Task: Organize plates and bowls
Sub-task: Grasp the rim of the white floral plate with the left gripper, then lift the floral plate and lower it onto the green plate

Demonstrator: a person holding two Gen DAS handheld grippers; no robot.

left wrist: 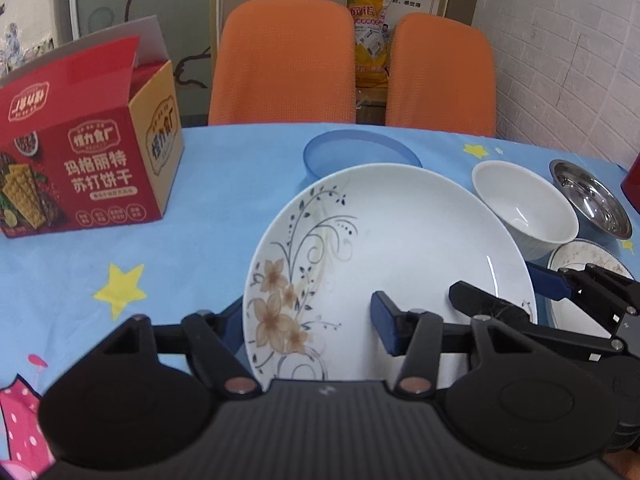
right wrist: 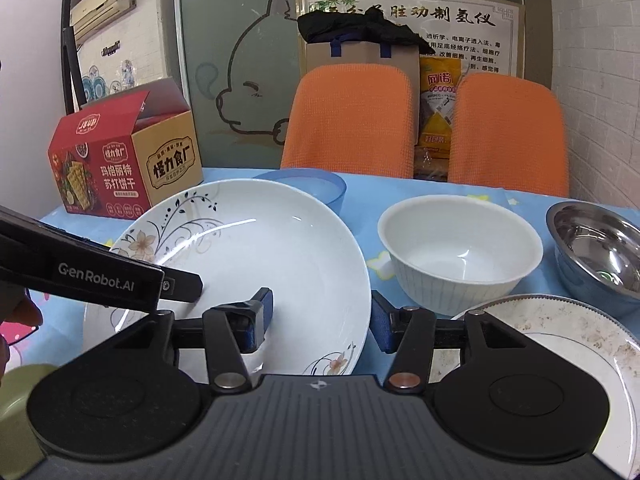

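Note:
A large white plate with a flower print [left wrist: 384,248] [right wrist: 256,256] is held over the blue tablecloth. My left gripper [left wrist: 308,320] straddles its left rim, one finger under the rim and one on the plate face. My right gripper [right wrist: 320,320] straddles its right rim the same way, and also shows in the left wrist view [left wrist: 520,292]. Whether the jaws pinch the rim is unclear. A white bowl [right wrist: 460,252] [left wrist: 524,204], a steel bowl [right wrist: 600,256] [left wrist: 592,200], a dirty white plate [right wrist: 560,344] [left wrist: 588,264] and a blue plastic bowl [left wrist: 360,152] [right wrist: 320,186] stand nearby.
An open red cracker box [left wrist: 84,156] [right wrist: 124,160] stands at the table's far left. Two orange chairs [left wrist: 284,64] [right wrist: 508,132] stand behind the table. A green object [right wrist: 16,412] sits at the near left. A white brick wall is on the right.

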